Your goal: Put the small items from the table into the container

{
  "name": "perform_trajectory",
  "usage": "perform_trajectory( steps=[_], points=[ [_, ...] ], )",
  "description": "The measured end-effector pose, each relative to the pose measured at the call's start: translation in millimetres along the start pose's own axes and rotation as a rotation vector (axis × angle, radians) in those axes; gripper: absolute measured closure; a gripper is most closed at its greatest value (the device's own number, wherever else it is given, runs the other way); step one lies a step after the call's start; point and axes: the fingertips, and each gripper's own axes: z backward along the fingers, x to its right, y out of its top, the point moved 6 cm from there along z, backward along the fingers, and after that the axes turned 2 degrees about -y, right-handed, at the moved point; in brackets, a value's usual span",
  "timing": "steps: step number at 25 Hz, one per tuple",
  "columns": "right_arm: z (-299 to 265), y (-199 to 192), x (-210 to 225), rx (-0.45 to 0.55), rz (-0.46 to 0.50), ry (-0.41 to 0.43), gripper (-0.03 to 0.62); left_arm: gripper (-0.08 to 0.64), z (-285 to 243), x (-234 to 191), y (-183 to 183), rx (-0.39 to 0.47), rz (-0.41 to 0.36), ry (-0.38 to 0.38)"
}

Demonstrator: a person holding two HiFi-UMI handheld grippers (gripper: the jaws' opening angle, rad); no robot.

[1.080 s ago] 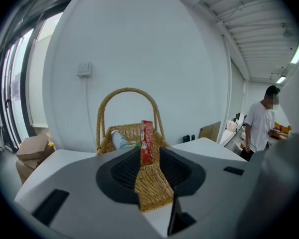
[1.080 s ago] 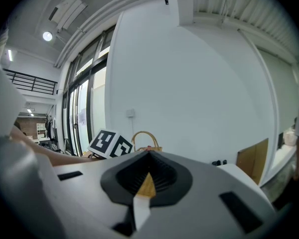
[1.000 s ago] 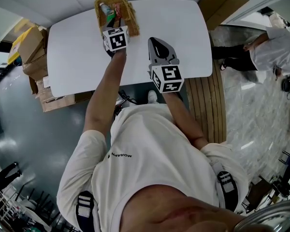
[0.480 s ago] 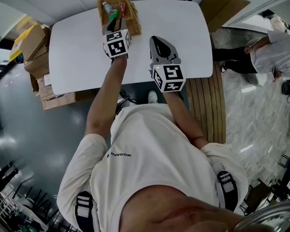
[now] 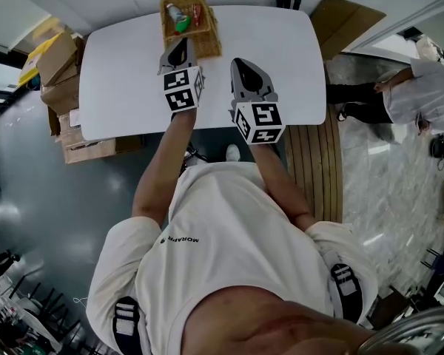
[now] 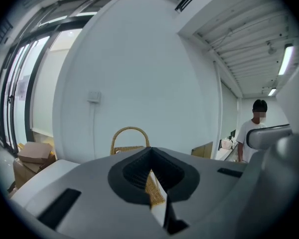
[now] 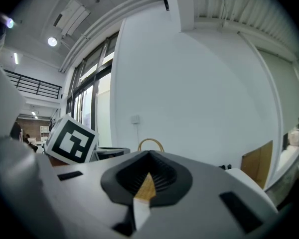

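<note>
judging that the small items point(image 5: 183, 17) already lie in the basket point(image 5: 207, 39) at the table's point(image 5: 118, 72) far edge, keep the left gripper point(image 5: 180, 44) and right gripper point(image 5: 237, 65), both pressed together and empty, clear of its rim while scanning for leftovers.

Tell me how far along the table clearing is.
Done: the woven wicker basket holds small items, among them a white-and-green item and a red packet. In hand: nothing; the left gripper and right gripper are both shut and empty. Left: the head view shows no loose item on the white table, so it looks finished.
</note>
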Motion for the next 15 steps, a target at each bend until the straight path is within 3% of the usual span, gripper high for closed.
perform_trajectory(
  steps=[15],
  points=[
    [7.4,7.8,-21.3,0.017,0.028,0.043,0.58,0.557,72.1,22.7,3.9,0.071,-0.029,-0.012]
  ],
)
